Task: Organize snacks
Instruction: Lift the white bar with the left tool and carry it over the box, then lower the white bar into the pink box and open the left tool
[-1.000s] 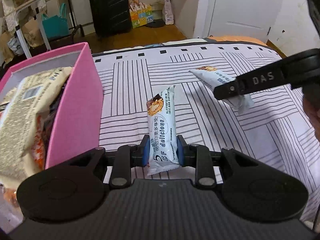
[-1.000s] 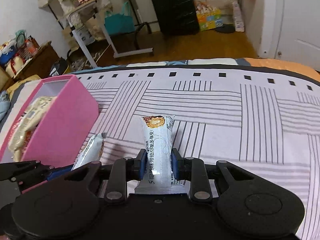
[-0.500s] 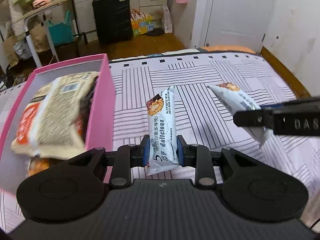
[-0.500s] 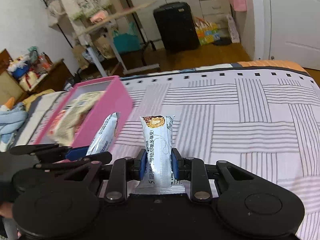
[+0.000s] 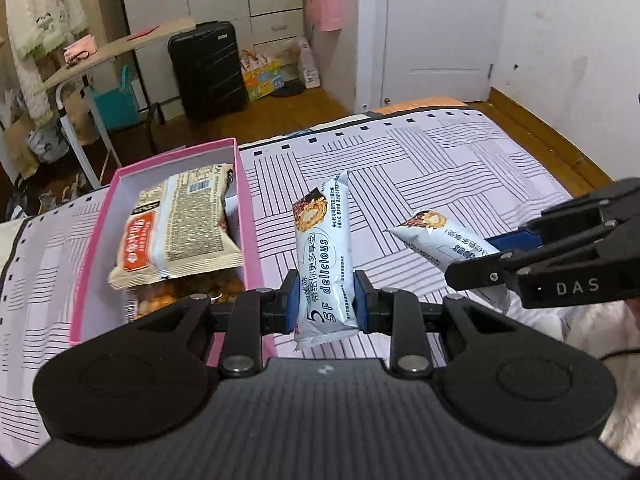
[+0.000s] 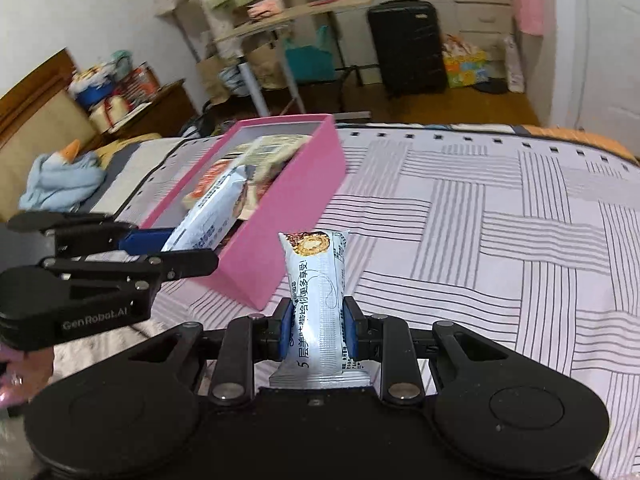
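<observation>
My left gripper (image 5: 325, 307) is shut on a pale blue snack bar (image 5: 324, 256) and holds it upright above the striped bedspread, just right of a pink box (image 5: 250, 216). The box holds a large beige snack bag (image 5: 180, 220) and other packets. My right gripper (image 6: 316, 330) is shut on a second pale blue snack bar (image 6: 318, 292), held above the bed to the right of the box (image 6: 288, 204). The right gripper also shows in the left wrist view (image 5: 492, 256), and the left gripper shows in the right wrist view (image 6: 168, 248), its bar (image 6: 208, 216) in front of the box.
The striped bedspread (image 6: 500, 220) spreads to the right. Beyond the bed's far edge are wood floor, a black suitcase (image 5: 206, 68), a folding table (image 5: 100, 56) and a white door (image 5: 436, 28). A blue cloth (image 6: 60, 180) lies at the left by the headboard.
Both grippers have risen with their bars, and I now look down into the pink box. The left bar has moved closer to the box, the right gripper following beside it.
</observation>
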A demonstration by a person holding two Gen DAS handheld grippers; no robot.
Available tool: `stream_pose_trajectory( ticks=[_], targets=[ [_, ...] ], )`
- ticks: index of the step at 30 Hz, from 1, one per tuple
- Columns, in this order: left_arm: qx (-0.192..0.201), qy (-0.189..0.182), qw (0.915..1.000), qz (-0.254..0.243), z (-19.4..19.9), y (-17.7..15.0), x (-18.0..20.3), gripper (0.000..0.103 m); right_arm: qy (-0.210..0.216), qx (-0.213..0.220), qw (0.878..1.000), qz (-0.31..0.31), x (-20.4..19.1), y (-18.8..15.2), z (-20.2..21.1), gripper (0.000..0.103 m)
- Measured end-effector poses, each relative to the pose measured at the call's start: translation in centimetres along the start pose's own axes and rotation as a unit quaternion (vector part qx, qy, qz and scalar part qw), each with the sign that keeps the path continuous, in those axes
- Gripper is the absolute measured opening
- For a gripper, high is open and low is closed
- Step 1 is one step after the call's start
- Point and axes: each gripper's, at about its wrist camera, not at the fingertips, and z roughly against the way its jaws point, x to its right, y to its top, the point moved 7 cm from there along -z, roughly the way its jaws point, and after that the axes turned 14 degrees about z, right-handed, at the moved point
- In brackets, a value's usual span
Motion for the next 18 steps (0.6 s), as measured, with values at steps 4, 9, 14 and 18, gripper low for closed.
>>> stream_pose_trajectory(
  ticks=[4,9,14,18],
  targets=[
    [0.011,0.0,0.9999,0.004,2.0,0.3,-0.8,0.026,0.01,0.02,1.0,0.011,-1.7,1.1,1.1,0.03],
    [0.036,0.008,0.9991,0.02,3.5,1.6,-2.9,0.026,0.022,0.037,0.999,0.017,-3.4,3.5,0.5,0.03],
    [0.057,0.034,0.9961,0.058,4.2,3.1,-7.0,0.026,0.045,0.054,0.997,0.029,-4.9,6.6,-1.5,0.03],
    [0.062,0.057,0.9921,0.093,3.5,3.9,-10.3,0.026,0.061,0.061,0.996,0.023,-5.5,8.8,-4.8,0.03]
  ],
)
